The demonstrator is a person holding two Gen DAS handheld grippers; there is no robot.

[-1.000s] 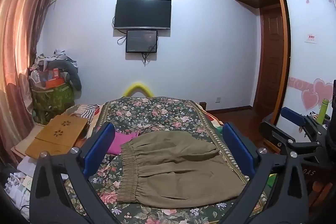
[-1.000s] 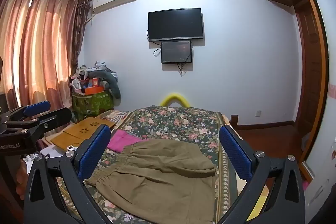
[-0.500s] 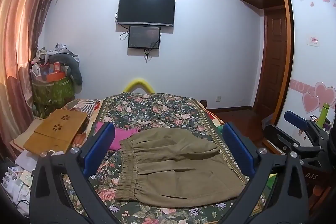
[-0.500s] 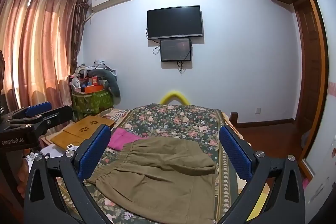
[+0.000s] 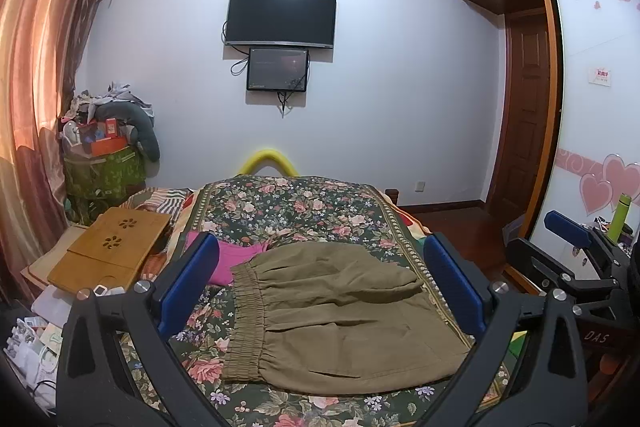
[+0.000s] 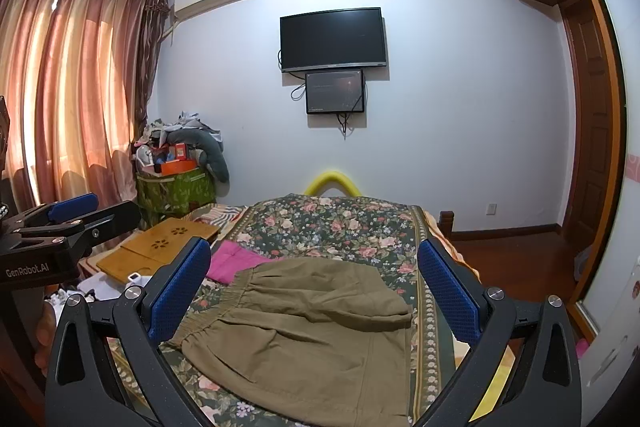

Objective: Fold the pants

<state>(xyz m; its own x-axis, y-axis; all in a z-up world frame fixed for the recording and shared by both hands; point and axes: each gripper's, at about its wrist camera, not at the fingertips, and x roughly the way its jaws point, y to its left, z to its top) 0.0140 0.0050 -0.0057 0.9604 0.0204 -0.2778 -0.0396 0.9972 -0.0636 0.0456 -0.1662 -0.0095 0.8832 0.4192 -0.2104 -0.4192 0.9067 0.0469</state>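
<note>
The left gripper (image 5: 320, 287) fills the bottom of its own view, its two black arms rising from the lower corners and its blue-padded fingers (image 5: 188, 283) spread wide apart, nothing between them. The right gripper (image 6: 316, 291) shows the same pose in its view: jaws wide, blue pads (image 6: 448, 291) at lower left and lower right, empty. Each gripper also appears in the other's frame, the right one at the right edge of the left view, the left one at the left edge of the right view, with part of a hand (image 6: 44, 339) below it.
</note>
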